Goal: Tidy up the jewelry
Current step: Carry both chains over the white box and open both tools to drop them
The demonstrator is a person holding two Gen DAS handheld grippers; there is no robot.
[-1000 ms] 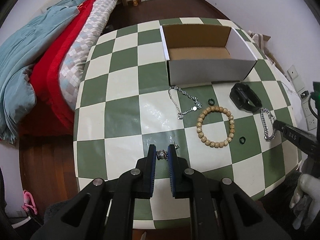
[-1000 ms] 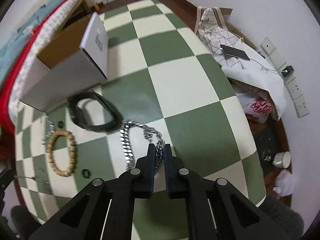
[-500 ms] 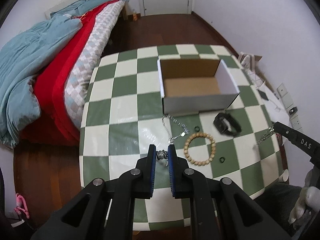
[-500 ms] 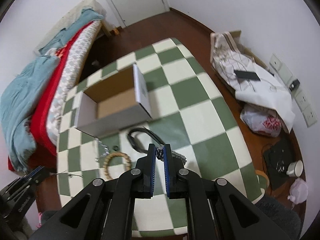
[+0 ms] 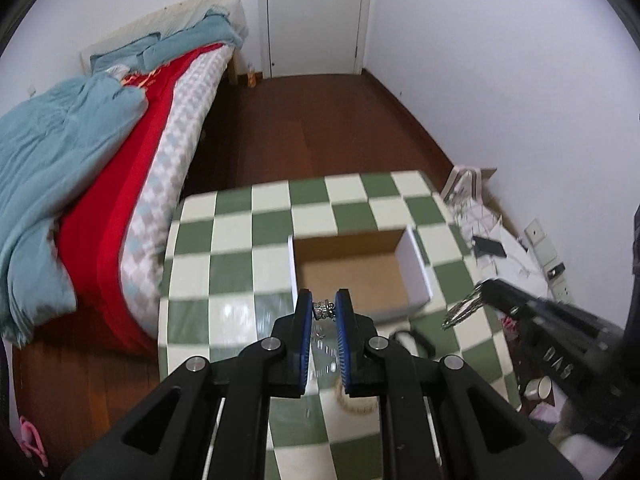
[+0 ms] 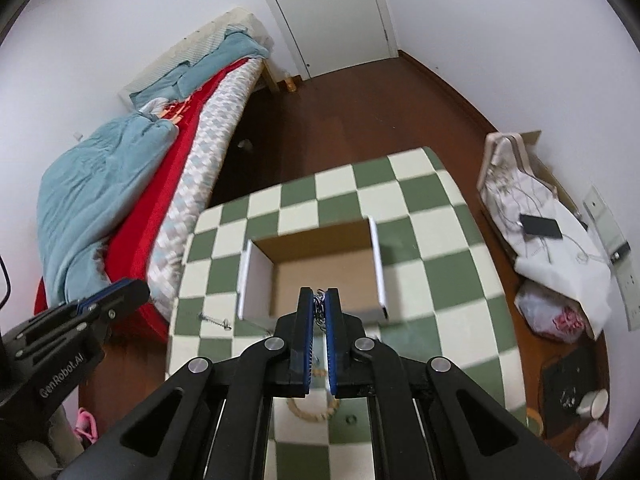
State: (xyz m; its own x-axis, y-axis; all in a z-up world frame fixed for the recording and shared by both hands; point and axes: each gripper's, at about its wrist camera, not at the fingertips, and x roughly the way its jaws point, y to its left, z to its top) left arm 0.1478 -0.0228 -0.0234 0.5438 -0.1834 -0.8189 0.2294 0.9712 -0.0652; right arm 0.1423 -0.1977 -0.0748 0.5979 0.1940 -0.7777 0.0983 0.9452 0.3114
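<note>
Left tool (image 5: 324,309): raised high, pointing forward and down; blue-padded fingers (image 5: 304,312) drawn close, pinching a small silver piece between the tips.
Right tool (image 6: 319,307): raised likewise, level with the left; fingers (image 6: 306,312) nearly together, clamped on a silver chain that hangs from the tips.
Spacing: the two tools sit side by side, apart, not touching.

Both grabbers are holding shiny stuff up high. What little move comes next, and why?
Probably lower both toward the open box and let go. The left gripper pinches a small silver ring; the right gripper clamps a silver chain. Both hang near the box, which looks empty.
</note>
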